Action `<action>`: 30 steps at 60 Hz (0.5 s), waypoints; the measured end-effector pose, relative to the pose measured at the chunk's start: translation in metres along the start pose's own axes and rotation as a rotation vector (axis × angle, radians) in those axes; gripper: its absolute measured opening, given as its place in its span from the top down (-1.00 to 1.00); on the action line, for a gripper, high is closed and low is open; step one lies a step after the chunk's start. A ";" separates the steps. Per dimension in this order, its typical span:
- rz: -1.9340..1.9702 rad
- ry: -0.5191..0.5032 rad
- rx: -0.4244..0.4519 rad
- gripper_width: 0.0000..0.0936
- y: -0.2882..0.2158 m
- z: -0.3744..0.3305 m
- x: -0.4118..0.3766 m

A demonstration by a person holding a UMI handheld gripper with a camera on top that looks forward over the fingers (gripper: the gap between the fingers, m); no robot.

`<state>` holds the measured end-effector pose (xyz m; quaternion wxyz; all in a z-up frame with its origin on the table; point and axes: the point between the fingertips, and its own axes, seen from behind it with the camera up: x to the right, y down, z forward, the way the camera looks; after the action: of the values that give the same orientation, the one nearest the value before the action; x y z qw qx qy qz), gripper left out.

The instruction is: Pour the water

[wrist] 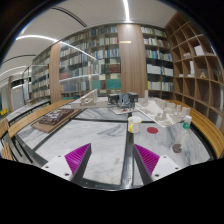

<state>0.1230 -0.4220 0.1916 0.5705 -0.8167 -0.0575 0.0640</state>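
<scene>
Gripper hovers above the marble bench, jaws spread wide and holding nothing. A yellow-and-white cup stands beyond the fingers, toward the bench's far right edge, red coaster just beside it. Bookshelves behind.

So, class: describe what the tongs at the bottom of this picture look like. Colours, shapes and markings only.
The tongs have two dark, wedge-shaped fingers. Each bears a magenta pad on its inner face, ribbed with fine diagonal lines. No cable, sleeve or hand shows.
</scene>
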 end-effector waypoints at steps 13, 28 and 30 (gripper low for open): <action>0.004 0.081 -0.042 -0.82 0.042 0.013 0.073; -0.007 0.270 -0.072 -0.83 0.099 0.038 0.231; -0.008 0.297 -0.066 -0.83 0.100 0.042 0.253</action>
<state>0.3667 -0.3752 0.0736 0.5459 -0.8353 0.0220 -0.0618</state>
